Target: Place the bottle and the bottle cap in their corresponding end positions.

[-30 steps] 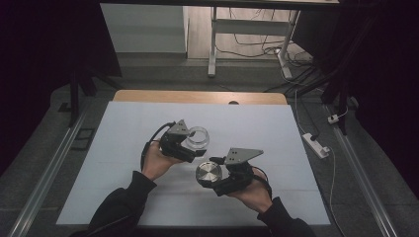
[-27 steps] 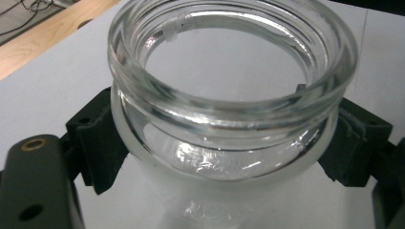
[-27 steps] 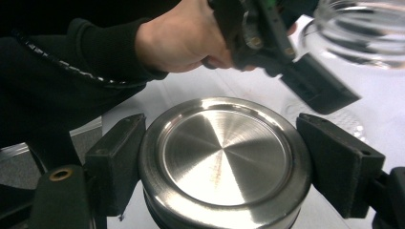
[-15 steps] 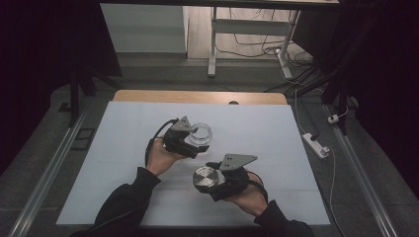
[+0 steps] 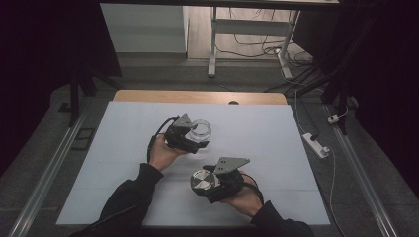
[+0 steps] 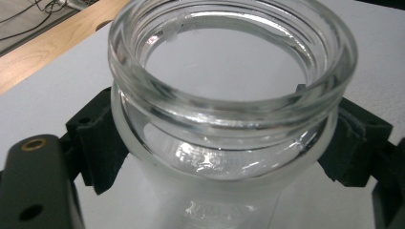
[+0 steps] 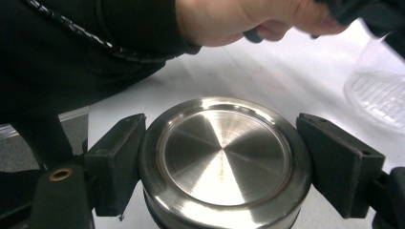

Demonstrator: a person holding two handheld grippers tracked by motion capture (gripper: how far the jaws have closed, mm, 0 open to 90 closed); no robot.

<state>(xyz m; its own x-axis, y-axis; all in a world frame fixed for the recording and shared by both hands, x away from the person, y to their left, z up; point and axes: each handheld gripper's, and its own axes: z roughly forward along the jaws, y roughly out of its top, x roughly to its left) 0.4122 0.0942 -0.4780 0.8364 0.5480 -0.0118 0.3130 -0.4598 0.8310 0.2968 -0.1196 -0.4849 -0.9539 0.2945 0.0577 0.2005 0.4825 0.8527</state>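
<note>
A clear glass jar (image 5: 199,131) without a lid is clamped in my left gripper (image 5: 196,137) over the middle of the white table. In the left gripper view the jar's open mouth (image 6: 232,62) faces the camera and both black pads (image 6: 100,138) press on its neck. My right gripper (image 5: 203,181), nearer the front edge, is shut on a round brushed-metal lid (image 5: 204,179). The right gripper view has the lid (image 7: 224,155) squeezed between both pads (image 7: 117,160), with the other hand (image 7: 248,19) and the jar's base (image 7: 379,93) beyond it.
The white table (image 5: 123,148) has a wooden strip (image 5: 197,96) along its far edge. A power strip (image 5: 315,144) and cables lie on the floor to the right. A metal table leg (image 5: 212,39) stands beyond the table.
The right hand has sunk toward the front of the table with the lid. The left hand has drifted slightly with the jar. Both grips are unchanged.
</note>
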